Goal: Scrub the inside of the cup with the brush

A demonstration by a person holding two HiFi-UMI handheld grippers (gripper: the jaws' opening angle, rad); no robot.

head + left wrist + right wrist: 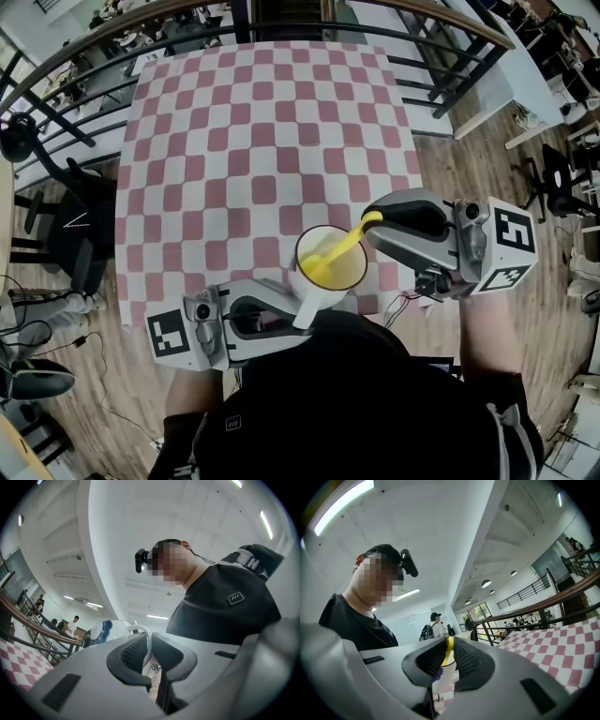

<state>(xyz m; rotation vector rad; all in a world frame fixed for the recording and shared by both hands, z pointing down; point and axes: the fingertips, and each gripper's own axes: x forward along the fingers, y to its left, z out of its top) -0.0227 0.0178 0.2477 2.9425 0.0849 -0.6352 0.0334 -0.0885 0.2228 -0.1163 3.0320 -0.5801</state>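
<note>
As seen from above, cup (314, 300): white outside, yellowish inside, held over the near edge of the table, mouth turned up toward the head camera; base hidden behind the left gripper.
Cup handle (141, 629): only a thin white loop visible, the rest buried between the left jaws.
Brush (347, 244): yellow, slanting from the right gripper down into the cup; head low against the inner wall, bristles hard to tell from the yellow interior.
Left gripper (292, 323): jaws closed tight on the cup handle, below and left of the cup.
Right gripper (373, 228): jaws clamped on the brush's upper end, just right of the rim; only a narrow yellow strip showing between the pads in the right gripper view.
Table (262, 141): pink-and-white checked cloth, stretching away beyond the cup; near edge partly covered by cup and grippers.
Shirt (356, 403): dark, filling the bottom of the head view, cut off by the frame.
</note>
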